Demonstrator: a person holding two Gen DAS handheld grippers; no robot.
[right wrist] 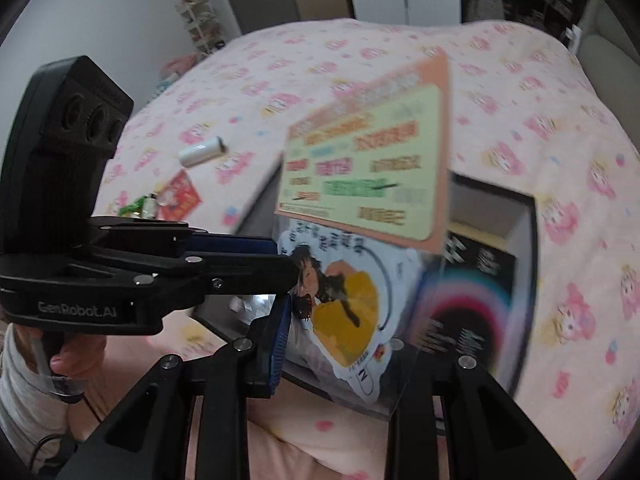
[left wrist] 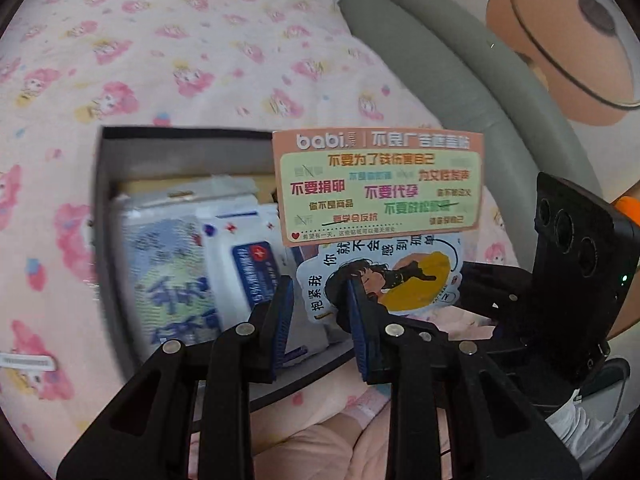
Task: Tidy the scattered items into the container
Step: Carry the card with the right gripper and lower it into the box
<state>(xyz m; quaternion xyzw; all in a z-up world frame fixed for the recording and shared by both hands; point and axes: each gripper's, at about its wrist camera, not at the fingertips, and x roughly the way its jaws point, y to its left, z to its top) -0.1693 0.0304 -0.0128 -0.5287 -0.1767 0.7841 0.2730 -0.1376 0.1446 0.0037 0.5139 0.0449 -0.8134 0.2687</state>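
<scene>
A dark open box (left wrist: 105,216) lies on the pink bedspread and holds wipe packets (left wrist: 240,260). My right gripper (right wrist: 340,332) is shut on a clear sleeve with a cartoon girl sticker (right wrist: 344,300) and an orange-bordered sticker card (right wrist: 364,168), held over the box (right wrist: 524,232). The card (left wrist: 376,188) and girl sticker (left wrist: 384,276) also show in the left wrist view. My left gripper (left wrist: 320,312) is open over the box, its right finger (left wrist: 362,320) beside the sleeve's lower edge.
On the bedspread far left lie a white roll (right wrist: 202,152), a red packet (right wrist: 180,196) and small green items (right wrist: 138,206). A grey padded headboard (left wrist: 440,80) runs along the bed's right side. A white strip (left wrist: 26,361) lies left of the box.
</scene>
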